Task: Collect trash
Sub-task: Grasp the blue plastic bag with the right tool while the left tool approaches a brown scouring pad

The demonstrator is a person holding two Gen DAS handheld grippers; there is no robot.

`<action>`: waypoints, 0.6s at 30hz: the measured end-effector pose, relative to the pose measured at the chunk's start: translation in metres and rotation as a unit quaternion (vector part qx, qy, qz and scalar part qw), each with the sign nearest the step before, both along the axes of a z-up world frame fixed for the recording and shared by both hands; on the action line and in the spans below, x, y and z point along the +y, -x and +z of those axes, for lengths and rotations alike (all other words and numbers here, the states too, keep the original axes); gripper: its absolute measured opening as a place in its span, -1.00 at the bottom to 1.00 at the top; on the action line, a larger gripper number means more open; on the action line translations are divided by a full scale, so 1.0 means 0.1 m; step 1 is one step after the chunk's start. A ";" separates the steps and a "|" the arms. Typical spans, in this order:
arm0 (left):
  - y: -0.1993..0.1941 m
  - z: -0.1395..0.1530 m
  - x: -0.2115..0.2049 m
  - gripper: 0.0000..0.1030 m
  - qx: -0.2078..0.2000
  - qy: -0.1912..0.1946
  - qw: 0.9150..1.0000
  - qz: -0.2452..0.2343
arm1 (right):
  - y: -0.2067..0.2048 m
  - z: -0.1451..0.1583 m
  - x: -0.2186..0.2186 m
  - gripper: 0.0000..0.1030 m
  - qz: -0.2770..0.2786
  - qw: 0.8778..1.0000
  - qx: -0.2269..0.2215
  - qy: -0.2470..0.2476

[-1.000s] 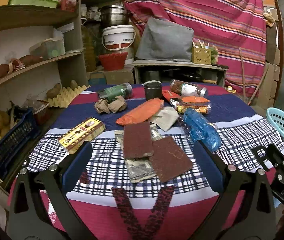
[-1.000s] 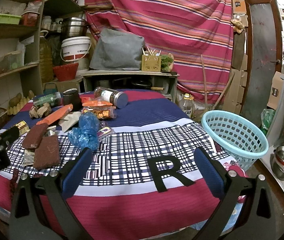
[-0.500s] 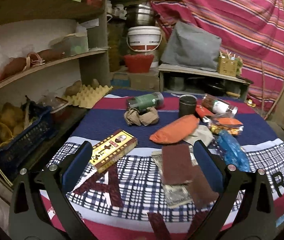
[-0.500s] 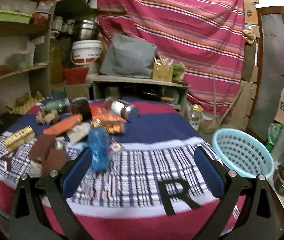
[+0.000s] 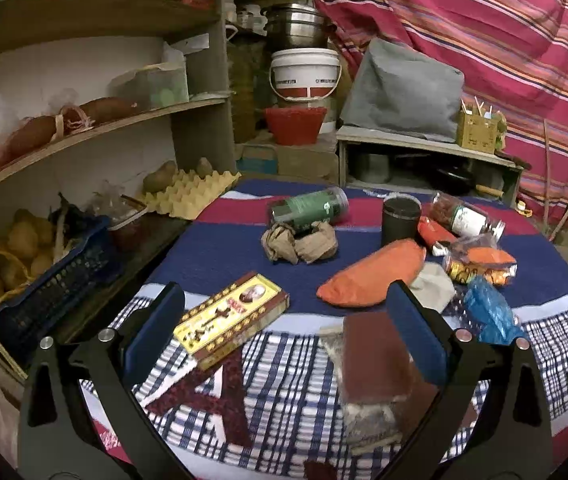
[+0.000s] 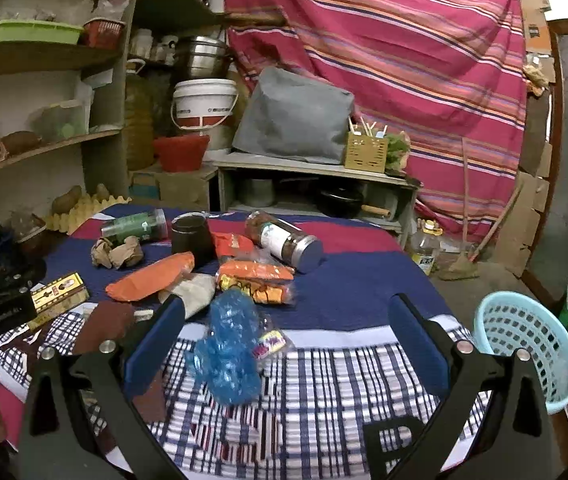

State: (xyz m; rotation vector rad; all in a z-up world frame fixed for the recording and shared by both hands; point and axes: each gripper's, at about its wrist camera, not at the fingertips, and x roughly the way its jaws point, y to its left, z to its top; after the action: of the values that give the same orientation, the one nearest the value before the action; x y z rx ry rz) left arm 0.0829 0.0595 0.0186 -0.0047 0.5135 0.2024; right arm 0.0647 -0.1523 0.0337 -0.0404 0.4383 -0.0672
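In the left wrist view, the left gripper (image 5: 284,324) hung over the tabletop (image 5: 220,248) with jaws released and nothing between them, the yellow box (image 5: 230,315) nearest and a brown pad (image 5: 376,354) beside its right finger. The step looked like choosing a first piece; next would be lowering to straddle that box.

In the right wrist view, the right gripper (image 6: 286,330) likewise stood spread and empty above the crumpled blue bag (image 6: 226,354). Only this view showed the pale blue basket (image 6: 528,344) past the tabletop's right edge, probably where the trash belongs.
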 end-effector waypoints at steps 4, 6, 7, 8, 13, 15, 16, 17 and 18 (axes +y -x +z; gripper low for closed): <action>-0.15 0.01 -0.03 0.90 -0.001 -0.011 1.000 0.002 | -0.20 0.01 -0.02 0.92 0.000 1.000 0.007 0.000; -0.22 -0.01 -0.02 0.90 0.003 -0.010 1.000 0.000 | -0.27 -0.02 -0.02 0.92 -0.001 1.000 0.010 0.006; -0.24 -0.03 -0.01 0.90 0.004 -0.010 1.000 0.001 | -0.28 -0.05 -0.03 0.92 -0.002 1.000 0.011 0.009; -0.25 -0.05 0.00 0.90 0.005 -0.011 1.000 0.004 | -0.29 -0.08 -0.04 0.92 -0.004 1.000 0.012 0.010; -0.27 -0.09 0.09 0.90 0.003 -0.003 1.000 0.009 | -0.36 -0.33 -0.13 0.92 -0.008 0.999 0.043 -0.015; -0.28 -0.12 0.13 0.90 0.004 -0.004 1.000 0.020 | -0.36 -0.37 -0.13 0.92 -0.005 0.999 0.044 -0.006; -0.29 -0.14 0.15 0.90 0.006 -0.005 1.000 0.024 | -0.35 -0.39 -0.11 0.93 -0.003 0.999 0.042 0.003; -0.32 -0.17 0.16 0.90 0.012 -0.004 1.000 0.025 | -0.35 -0.40 -0.09 0.93 0.000 0.999 0.042 0.013; -0.34 -0.19 0.17 0.89 0.018 -0.003 1.000 0.021 | -0.35 -0.43 -0.07 0.92 0.002 0.999 0.044 0.021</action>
State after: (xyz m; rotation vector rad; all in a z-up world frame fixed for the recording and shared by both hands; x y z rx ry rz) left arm 0.1170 0.0767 -0.0008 -0.0069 0.5489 0.2460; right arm 0.1000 -0.1588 -0.0092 -0.0858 0.5245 -0.0700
